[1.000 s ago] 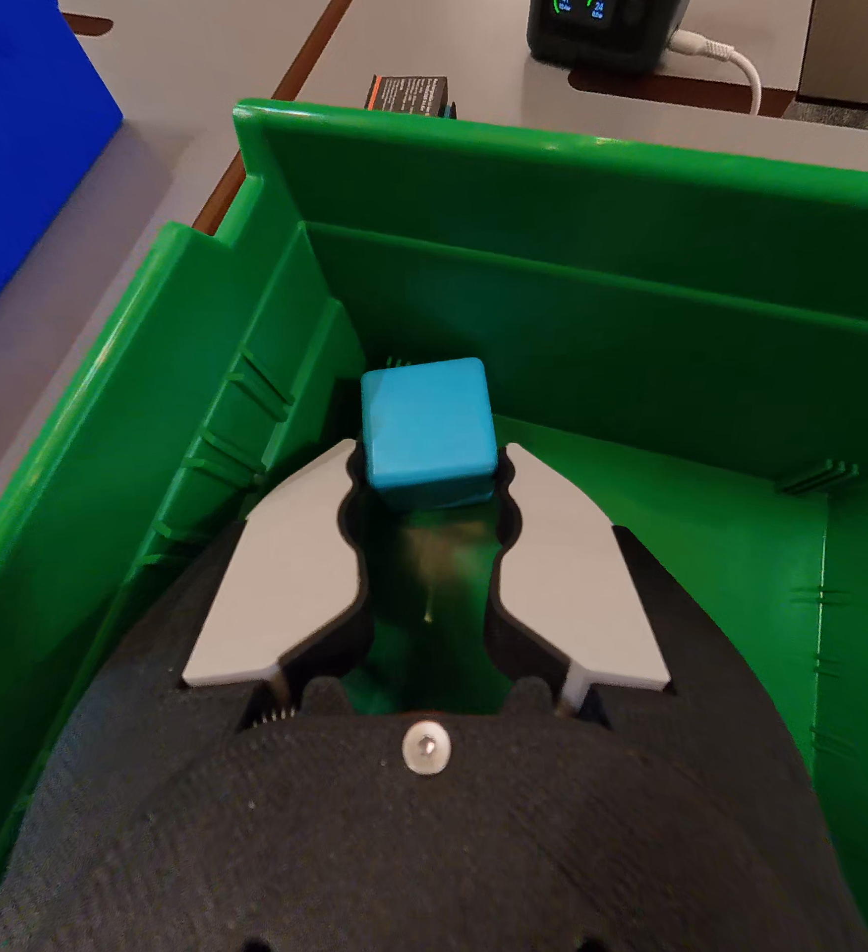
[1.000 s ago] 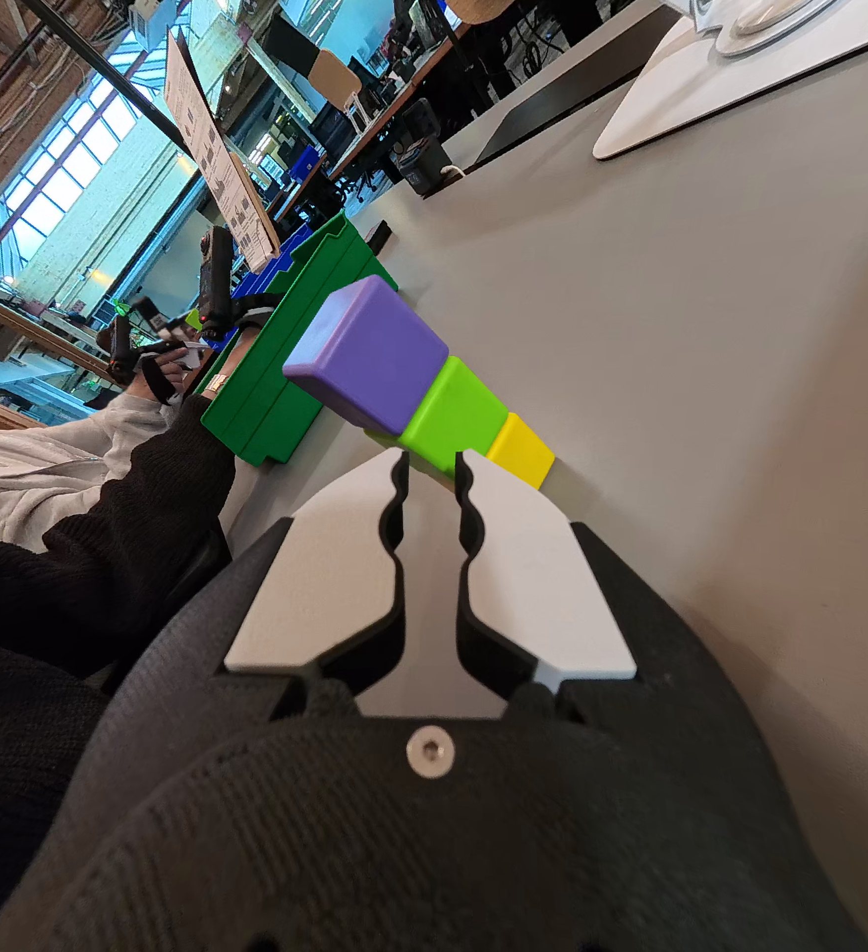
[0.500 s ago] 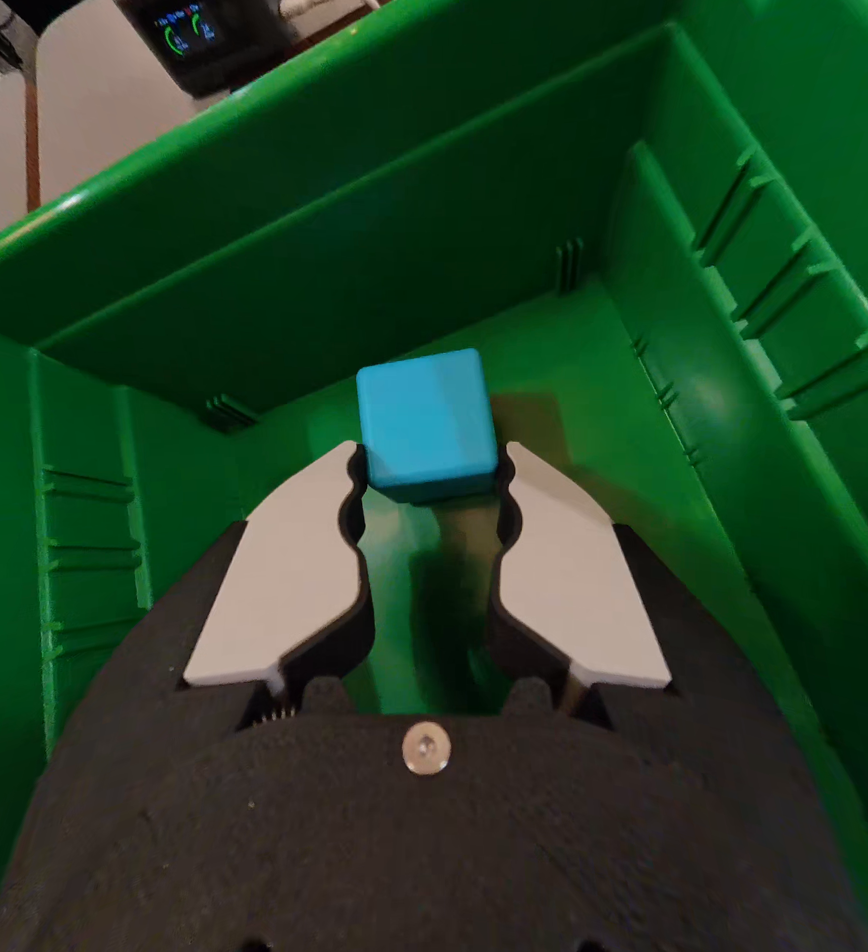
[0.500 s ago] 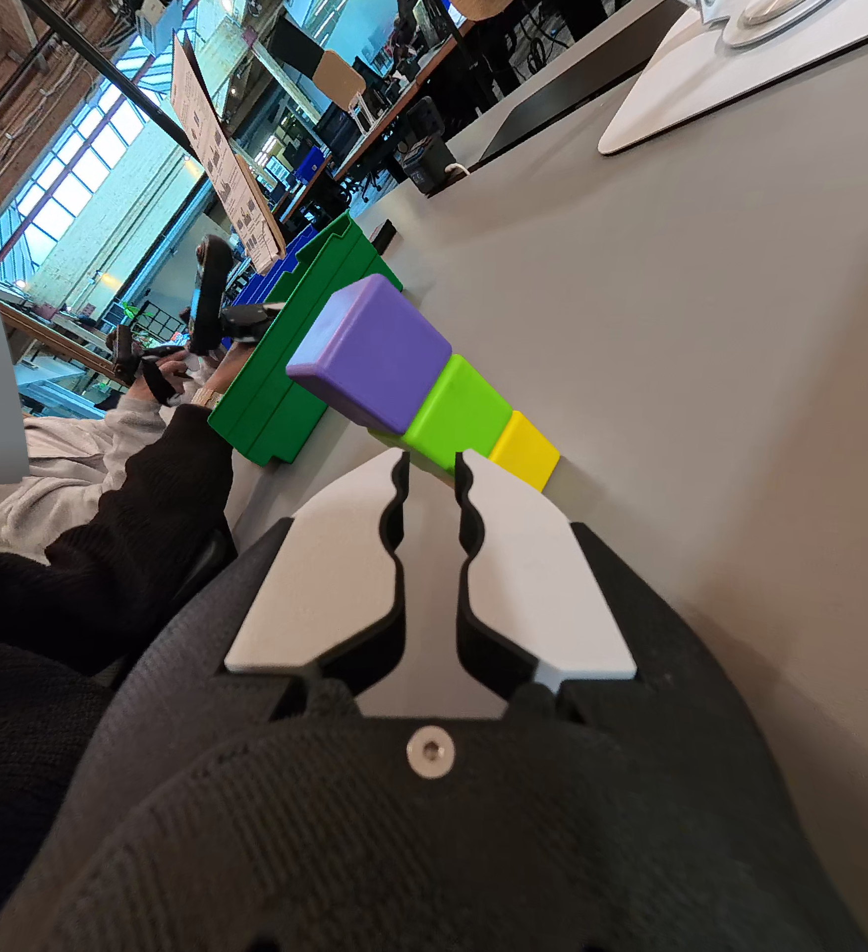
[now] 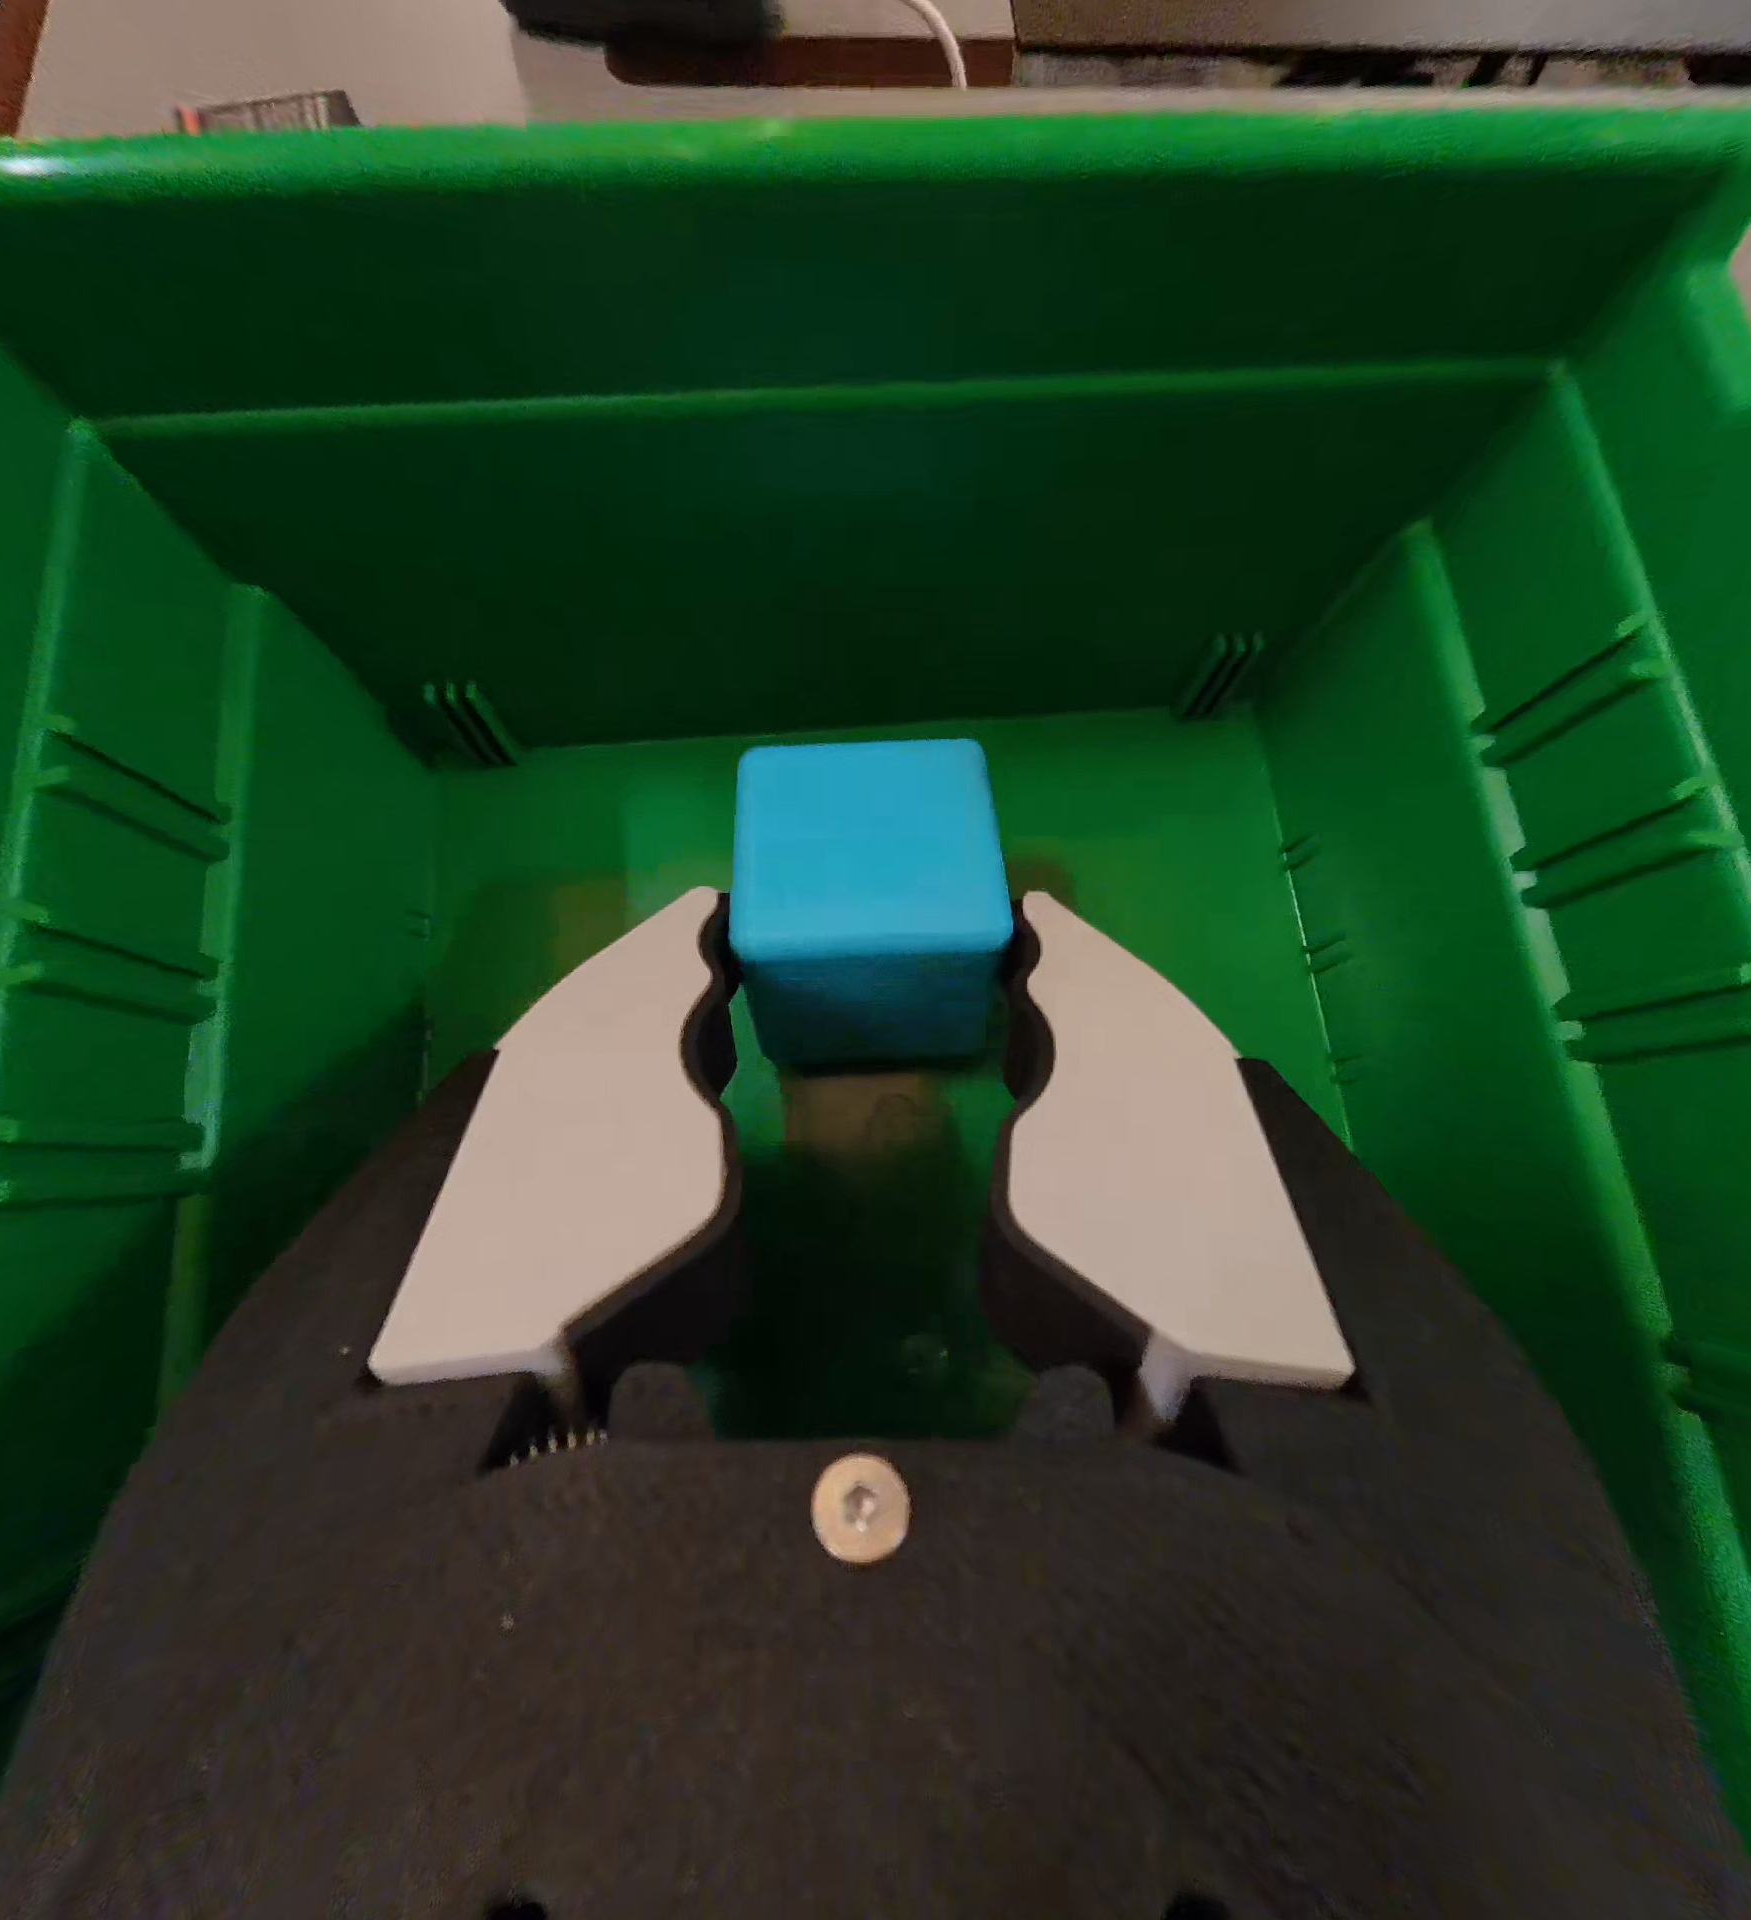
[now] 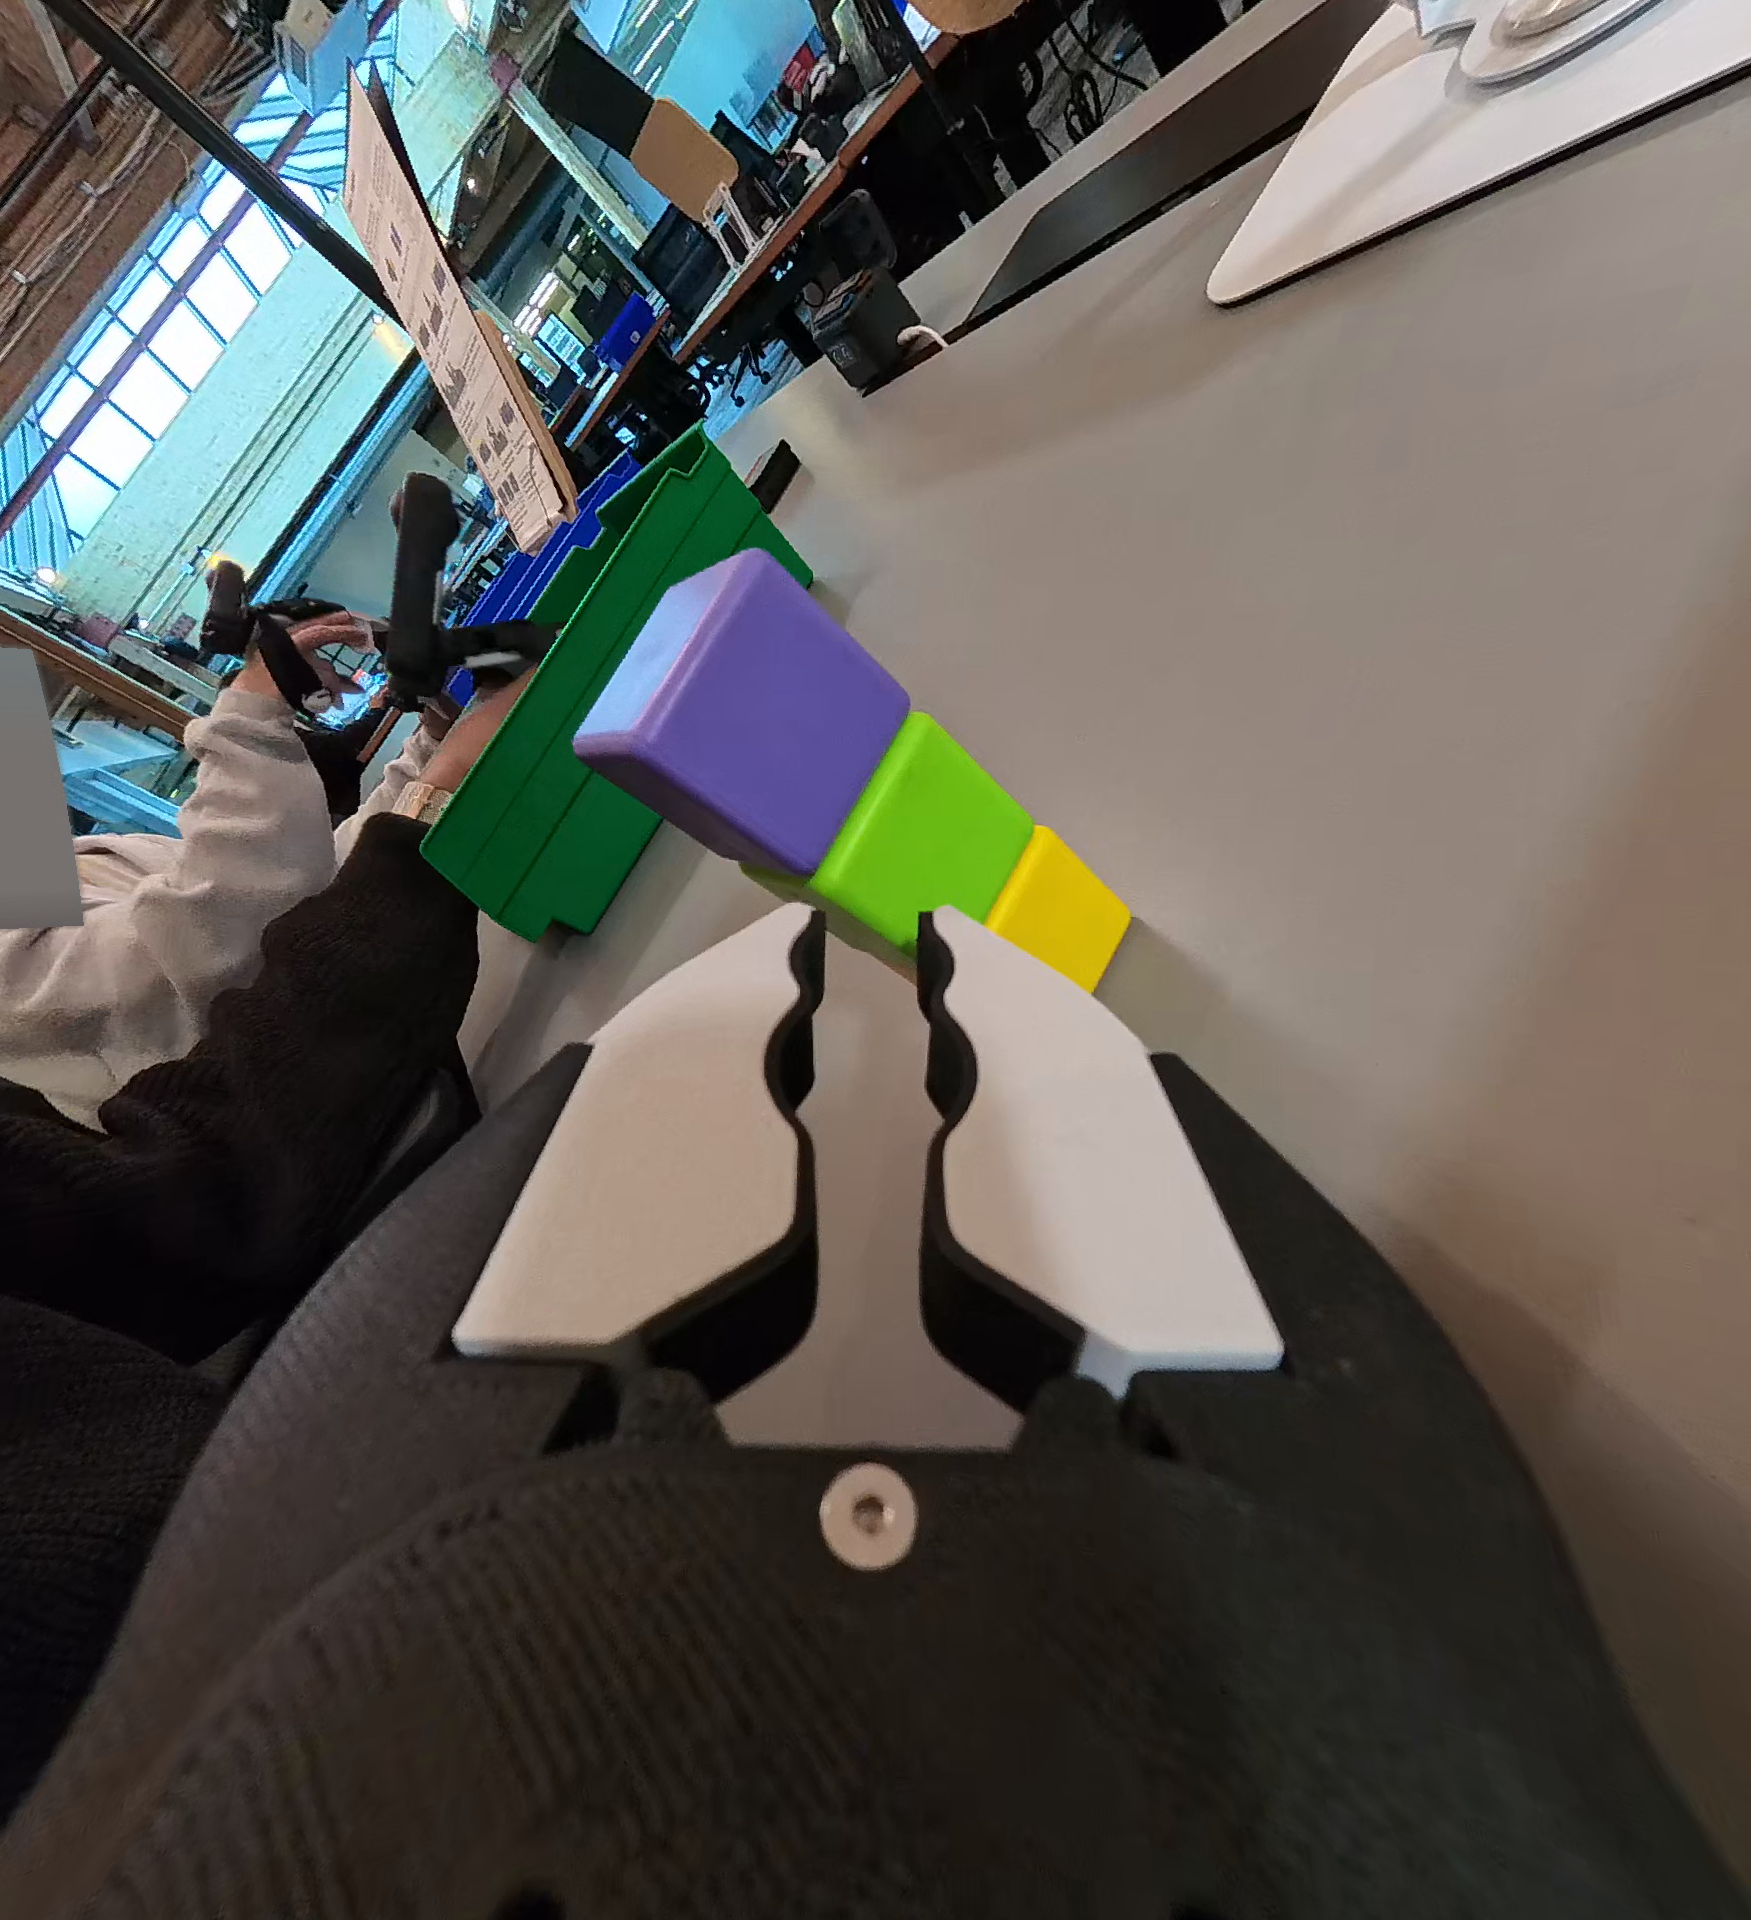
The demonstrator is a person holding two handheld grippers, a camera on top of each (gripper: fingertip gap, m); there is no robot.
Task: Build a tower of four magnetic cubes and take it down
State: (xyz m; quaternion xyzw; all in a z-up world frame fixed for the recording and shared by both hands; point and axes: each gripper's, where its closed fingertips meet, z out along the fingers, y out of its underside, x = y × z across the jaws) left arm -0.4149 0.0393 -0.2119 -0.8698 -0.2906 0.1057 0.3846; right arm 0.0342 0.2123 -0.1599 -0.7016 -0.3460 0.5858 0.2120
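The left tool (image 5: 869, 914) sits inside a green bin (image 5: 850, 540), its 2 pale fingers (image 5: 601, 1122) closed against the sides of a blue cube (image 5: 869, 883); the cube is pinched at the fingertips, its top face turned up toward the camera, with the bin's floor showing below and behind it; whether the cube rests on that floor or hangs just above it, I cannot tell; the bin's ribbed side walls rise on both sides and its back wall stands just beyond the cube; past the rim lie a white cable (image 5: 938, 42) and a small dark box (image 5: 268, 107) on the tabletop (image 5: 227, 52).

The right tool (image 6: 871, 925) holds nothing; its 2 fingers (image 6: 663, 1143) stand a narrow gap apart, with bare grey tabletop (image 6: 1370, 675) visible between them; just beyond the tips stands a stack of 3 cubes: a yellow cube (image 6: 1058, 906) at the tabletop, a lime-green cube (image 6: 923, 821) on it, a purple cube (image 6: 757, 717) on top; the stack is near the green bin (image 6: 580, 790), which sits on the same tabletop with a blue bin (image 6: 528, 582) behind it; a person's black sleeve (image 6: 258, 1029) reaches toward the green bin.
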